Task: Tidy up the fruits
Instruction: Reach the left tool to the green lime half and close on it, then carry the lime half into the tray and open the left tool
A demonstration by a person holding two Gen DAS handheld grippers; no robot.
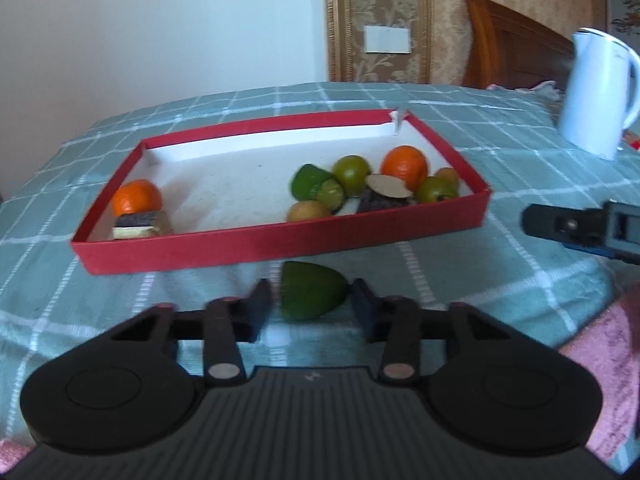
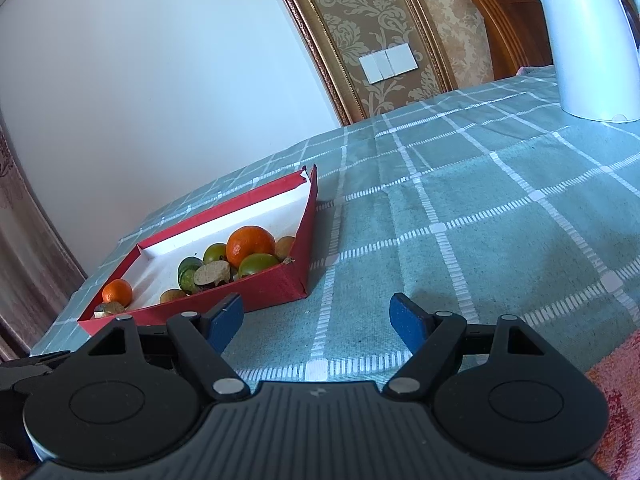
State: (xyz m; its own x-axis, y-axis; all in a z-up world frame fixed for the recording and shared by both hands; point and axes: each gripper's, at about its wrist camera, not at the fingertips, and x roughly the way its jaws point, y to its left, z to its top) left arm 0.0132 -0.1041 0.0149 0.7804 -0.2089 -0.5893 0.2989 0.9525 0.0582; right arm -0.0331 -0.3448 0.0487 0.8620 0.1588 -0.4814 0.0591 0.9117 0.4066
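A green avocado half (image 1: 311, 290) lies on the checked cloth just in front of the red tray (image 1: 280, 242). My left gripper (image 1: 310, 306) is open, its fingers on either side of the avocado half, apart from it. The tray holds two oranges (image 1: 404, 165) (image 1: 136, 197), several green and brown fruits (image 1: 352, 170) and dark slices. My right gripper (image 2: 318, 320) is open and empty over the cloth, right of the tray (image 2: 280, 284). It also shows in the left wrist view (image 1: 560, 226) at the right edge.
A white electric kettle (image 1: 596, 92) (image 2: 580, 36) stands at the back right of the table. The green checked tablecloth (image 2: 480, 220) covers the table. A wooden chair back (image 1: 516, 44) and patterned wall are behind.
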